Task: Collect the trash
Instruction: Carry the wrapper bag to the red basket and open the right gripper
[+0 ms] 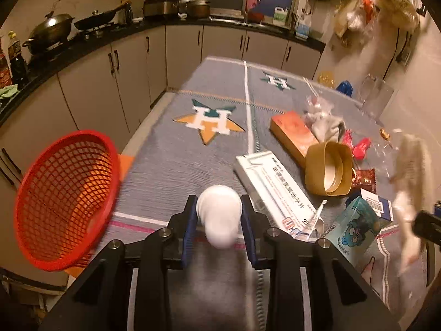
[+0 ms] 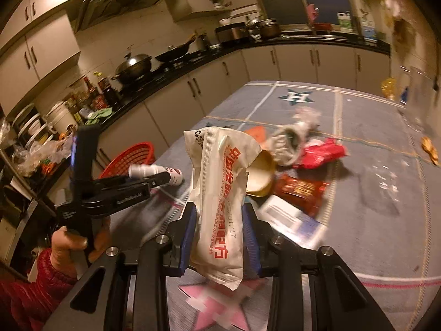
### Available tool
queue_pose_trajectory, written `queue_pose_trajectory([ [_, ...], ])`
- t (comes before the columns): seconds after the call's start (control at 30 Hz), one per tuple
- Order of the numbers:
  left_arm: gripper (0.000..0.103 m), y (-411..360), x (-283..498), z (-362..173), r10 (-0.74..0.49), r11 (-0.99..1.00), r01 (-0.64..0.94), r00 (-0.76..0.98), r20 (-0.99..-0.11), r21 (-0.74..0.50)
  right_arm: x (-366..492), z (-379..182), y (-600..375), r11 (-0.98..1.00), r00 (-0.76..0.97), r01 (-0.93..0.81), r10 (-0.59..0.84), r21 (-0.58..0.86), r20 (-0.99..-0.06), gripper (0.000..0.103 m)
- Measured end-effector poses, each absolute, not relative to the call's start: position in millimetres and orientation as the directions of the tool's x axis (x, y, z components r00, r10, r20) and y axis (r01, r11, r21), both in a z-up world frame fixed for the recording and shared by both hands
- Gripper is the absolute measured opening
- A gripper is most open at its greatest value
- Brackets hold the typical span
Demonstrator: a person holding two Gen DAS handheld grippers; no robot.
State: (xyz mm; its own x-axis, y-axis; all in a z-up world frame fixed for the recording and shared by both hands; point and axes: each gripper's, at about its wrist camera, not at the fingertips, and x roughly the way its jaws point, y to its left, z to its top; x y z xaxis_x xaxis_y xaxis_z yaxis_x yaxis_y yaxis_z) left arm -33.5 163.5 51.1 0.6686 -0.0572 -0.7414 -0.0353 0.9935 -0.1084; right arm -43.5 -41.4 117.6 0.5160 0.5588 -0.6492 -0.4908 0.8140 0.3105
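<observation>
- Holding trash in both grippers, we are over a table (image 1: 176,165) covered in a grey cloth with star marks.
- Far left, the red basket (image 1: 63,198) hangs past the table's left edge, tilted with its mouth toward us. We judge it to be the bin for the trash.
- Just right of the basket, our left gripper (image 1: 219,215) has its jaws closed narrow on a small white bottle (image 1: 219,212). In the right wrist view the bottle (image 2: 154,172) sticks out sideways, near the basket (image 2: 129,160) but not over it.
- Risk here: the bottle is round and smooth, so it could roll or slip from the pads if we tilt or swing fast. It could also fall short of the basket and drop off the table edge.
- Centre right, the loose pile waits on the cloth: a white box (image 1: 273,190), an orange box (image 1: 293,132), a gold cup (image 1: 328,171) on its side, a teal carton (image 1: 355,220) and red wrappers (image 1: 358,146).
- Right, our right gripper (image 2: 219,234) has its jaws closed narrow on a white packet (image 2: 220,201) with red print, lifted above the table.
- Risk here: the packet is limp and gripped low down, so its top may flop and catch the basket rim, or brush the left gripper if both reach the basket together.
- Both views are blurred, so the grip depth is hard to tell.
</observation>
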Motion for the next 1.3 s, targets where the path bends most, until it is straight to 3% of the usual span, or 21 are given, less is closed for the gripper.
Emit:
queue_pose_trajectory([
  [0.47, 0.029, 264, -66, 97, 0.06, 0.978, -0.177, 0.75, -0.659, -0.112, -11, 120, 84, 0.705, 0.367, -0.618, 0.65, 0.348, -0.666, 0.037],
  [1.0, 0.029, 352, -60, 51, 0.162, 0.933, -0.343, 0.663, -0.731, -0.104, 38, 79, 256, 0.639, 0.213, -0.671, 0.652, 0.376, -0.728, 0.037],
  [1.13, 0.029, 358, -61, 44, 0.152, 0.928, -0.352, 0.653, -0.741, -0.12, 47, 69, 266, 0.645, 0.195, -0.654, 0.648, 0.395, -0.736, 0.041],
  [1.17, 0.03, 358, -60, 44, 0.154, 0.927, -0.356, 0.654, -0.741, -0.121, 47, 67, 267, 0.646, 0.197, -0.653, 0.648, 0.395, -0.736, 0.048],
  [1.23, 0.038, 358, -60, 44, 0.154, 0.927, -0.355, 0.655, -0.74, -0.122, 47, 68, 266, 0.652, 0.202, -0.647, 0.646, 0.395, -0.736, 0.058],
  [1.3, 0.044, 354, -62, 46, 0.156, 0.927, -0.356, 0.658, -0.736, -0.121, 44, 72, 260, 0.649, 0.213, -0.646, 0.659, 0.401, -0.721, 0.058],
])
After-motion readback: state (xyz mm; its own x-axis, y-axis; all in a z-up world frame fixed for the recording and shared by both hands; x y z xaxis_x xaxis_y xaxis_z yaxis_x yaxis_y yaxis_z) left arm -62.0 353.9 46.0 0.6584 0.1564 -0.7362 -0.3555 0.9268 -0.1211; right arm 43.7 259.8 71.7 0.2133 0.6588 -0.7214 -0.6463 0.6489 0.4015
